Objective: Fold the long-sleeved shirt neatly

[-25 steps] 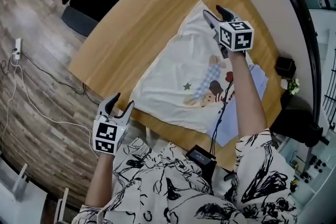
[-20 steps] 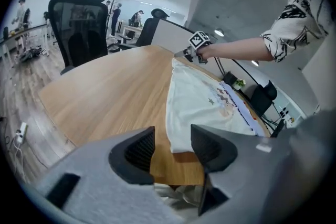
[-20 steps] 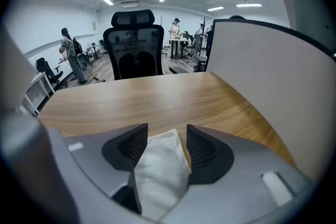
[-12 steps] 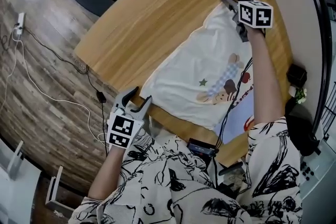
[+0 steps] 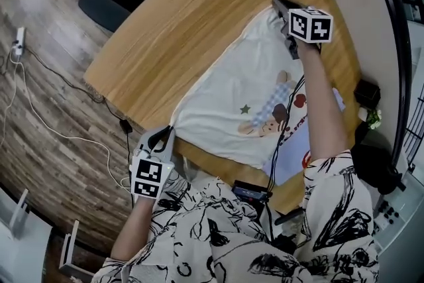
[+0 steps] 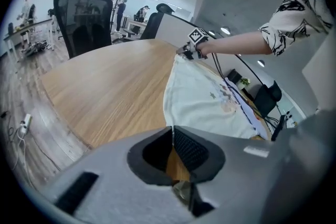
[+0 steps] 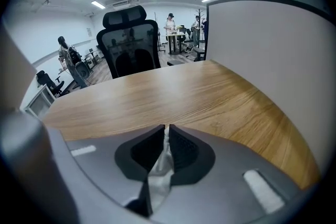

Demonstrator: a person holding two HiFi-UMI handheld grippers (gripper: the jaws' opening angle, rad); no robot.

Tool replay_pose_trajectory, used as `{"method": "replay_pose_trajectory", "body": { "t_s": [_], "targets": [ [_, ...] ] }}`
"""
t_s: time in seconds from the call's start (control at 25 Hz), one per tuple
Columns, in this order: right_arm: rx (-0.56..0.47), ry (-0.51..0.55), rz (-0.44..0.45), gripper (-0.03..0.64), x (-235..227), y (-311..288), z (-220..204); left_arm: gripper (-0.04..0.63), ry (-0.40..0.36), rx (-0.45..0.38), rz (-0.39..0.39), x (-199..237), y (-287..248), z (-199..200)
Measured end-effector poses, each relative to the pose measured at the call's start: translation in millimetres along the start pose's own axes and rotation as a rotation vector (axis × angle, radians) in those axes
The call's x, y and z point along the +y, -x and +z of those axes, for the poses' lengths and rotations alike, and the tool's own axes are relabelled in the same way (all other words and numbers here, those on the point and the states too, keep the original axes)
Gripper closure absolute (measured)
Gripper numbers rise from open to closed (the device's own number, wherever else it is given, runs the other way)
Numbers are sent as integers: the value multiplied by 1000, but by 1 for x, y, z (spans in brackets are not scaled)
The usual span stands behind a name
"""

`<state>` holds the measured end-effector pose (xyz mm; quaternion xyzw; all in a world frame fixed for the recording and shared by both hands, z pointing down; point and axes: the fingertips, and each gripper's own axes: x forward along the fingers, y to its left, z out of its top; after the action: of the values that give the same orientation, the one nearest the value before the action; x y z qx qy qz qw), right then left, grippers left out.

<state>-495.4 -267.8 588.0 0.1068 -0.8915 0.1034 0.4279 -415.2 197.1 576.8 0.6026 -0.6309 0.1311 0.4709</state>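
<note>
Nearest: left gripper (image 5: 161, 136) at the table's (image 5: 165, 36) near edge, tips right at the near corner of the shirt (image 5: 225, 96). Its jaws have just been closing and now meet. In the left gripper view (image 6: 172, 129) only wood shows between the pads, no cloth. Whether the tips have nipped the hem I cannot tell.

Middle: the cream shirt with a cartoon print lies flat and spread on the wooden top, its near hem close to the table edge. A pale blue cloth (image 5: 291, 172) pokes out from under its right side.

Far: right gripper (image 5: 279, 6) at the shirt's far corner. Its jaws have also just been closing. The right gripper view (image 7: 167, 128) shows a wad of white fabric pinched between the pads, so that end is caught.

Step in hand, as I read it: take both ends of the shirt's left edge, ready to carry it over as one fold.

To do it well:
- Check the near corner first. If the left jaws lift clear with nothing in them, reopen, slide one pad under the hem and close again.
- Raise both ends together, just clear of the table.
- Keep the edge between them taut and straight.
- Lay it parallel to the opposite edge, so nothing bunches and the blue cloth is not dragged.
</note>
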Motion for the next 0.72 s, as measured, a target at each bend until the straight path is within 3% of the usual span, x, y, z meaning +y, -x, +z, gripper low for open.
{"method": "replay_pose_trajectory", "body": {
  "t_s": [0.24, 0.56, 0.72],
  "targets": [
    [-35, 25, -14, 583, -3, 22, 16, 580, -54, -44, -43, -16, 6, 23],
    [-110, 24, -113, 583, -29, 94, 30, 578, -197, -135, -187, -66, 29, 67],
    [-180, 10, -138, 583, -48, 142, 22, 578, -271, -222, -313, -116, 43, 75]
  ]
}}
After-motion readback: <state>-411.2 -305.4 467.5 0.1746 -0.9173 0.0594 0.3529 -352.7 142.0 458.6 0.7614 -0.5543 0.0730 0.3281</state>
